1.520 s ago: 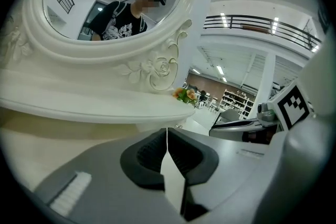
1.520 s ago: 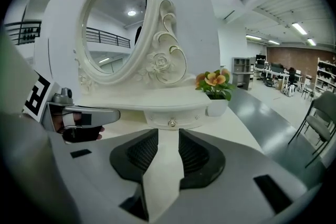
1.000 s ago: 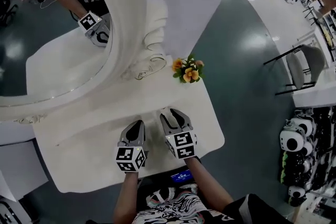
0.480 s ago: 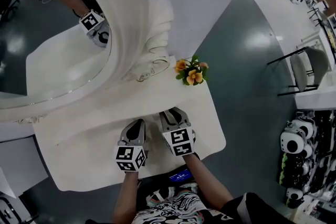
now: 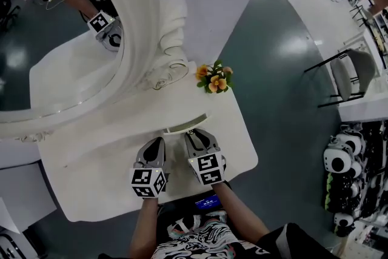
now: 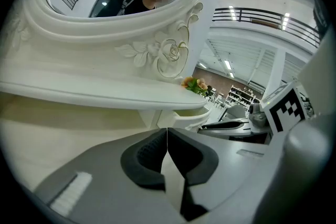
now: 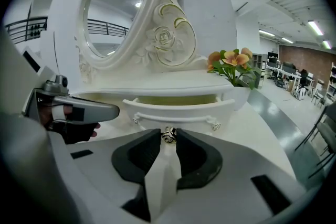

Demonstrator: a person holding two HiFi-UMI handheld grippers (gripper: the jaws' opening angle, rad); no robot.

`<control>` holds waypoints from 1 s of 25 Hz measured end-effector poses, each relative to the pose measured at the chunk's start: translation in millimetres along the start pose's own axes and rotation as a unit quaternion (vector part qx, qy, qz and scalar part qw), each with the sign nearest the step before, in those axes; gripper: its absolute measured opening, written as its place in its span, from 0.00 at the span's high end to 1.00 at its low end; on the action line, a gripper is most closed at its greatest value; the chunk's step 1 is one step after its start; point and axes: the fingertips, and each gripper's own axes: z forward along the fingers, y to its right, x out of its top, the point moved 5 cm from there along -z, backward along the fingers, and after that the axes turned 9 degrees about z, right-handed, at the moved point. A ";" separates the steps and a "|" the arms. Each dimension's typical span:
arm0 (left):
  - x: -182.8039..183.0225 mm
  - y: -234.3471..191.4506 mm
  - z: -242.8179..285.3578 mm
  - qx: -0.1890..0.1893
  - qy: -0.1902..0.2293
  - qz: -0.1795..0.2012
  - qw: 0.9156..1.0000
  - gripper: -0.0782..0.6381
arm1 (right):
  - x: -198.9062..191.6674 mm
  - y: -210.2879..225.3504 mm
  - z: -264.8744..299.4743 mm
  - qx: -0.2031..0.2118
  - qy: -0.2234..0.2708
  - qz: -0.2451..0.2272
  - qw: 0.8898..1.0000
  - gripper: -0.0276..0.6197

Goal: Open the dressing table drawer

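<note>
The white dressing table [image 5: 91, 154] has a drawer [image 5: 185, 124] that stands slightly out from under the tabletop. In the right gripper view the curved drawer front [image 7: 181, 110] shows a gap behind it. My right gripper [image 7: 168, 137] is shut on the small metal drawer knob [image 7: 168, 134] at the middle of that front. In the head view my right gripper [image 5: 195, 134] reaches to the drawer's edge. My left gripper [image 5: 156, 146] hovers beside it on the left, jaws shut with nothing between them [image 6: 167, 136].
An ornate oval mirror [image 5: 60, 63] with a carved white frame rises behind the tabletop. A small pot of orange flowers [image 5: 212, 79] stands at the table's back right corner. A grey floor, a chair [image 5: 348, 79] and shelves lie to the right.
My right gripper has closed on the knob and drawn back toward me. The drawer has slid out a little, showing a gap. The left gripper has stayed put.
</note>
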 end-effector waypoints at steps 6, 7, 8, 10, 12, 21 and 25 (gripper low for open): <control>0.0 1.4 -7.0 -0.003 0.005 0.007 1.000 0.88 | -20.8 -4.1 -21.3 -0.011 -0.009 0.006 1.000 0.81; -0.9 2.5 -8.3 -0.003 0.004 0.006 1.000 0.88 | -23.5 -4.4 -23.8 -0.013 -0.009 0.008 1.000 0.81; -1.8 3.7 -9.7 -0.004 0.004 0.006 1.000 0.88 | -25.4 -4.6 -25.5 -0.014 -0.008 0.010 1.000 0.81; -2.4 5.8 -12.0 -0.005 0.004 0.008 1.000 0.88 | -26.8 -4.4 -25.8 -0.014 -0.007 0.016 1.000 0.81; -0.5 7.2 -14.1 -0.006 0.008 0.011 1.000 0.88 | -26.5 -3.4 -24.9 -0.014 -0.009 0.019 1.000 0.81; 17.7 20.7 -36.9 -0.014 0.041 0.030 0.999 0.88 | -29.5 -6.6 -64.7 -0.048 0.013 0.021 0.999 0.81; 26.4 32.0 -54.1 -0.020 0.066 0.038 0.997 0.88 | -23.5 -12.7 -92.3 -0.054 0.048 0.027 0.997 0.95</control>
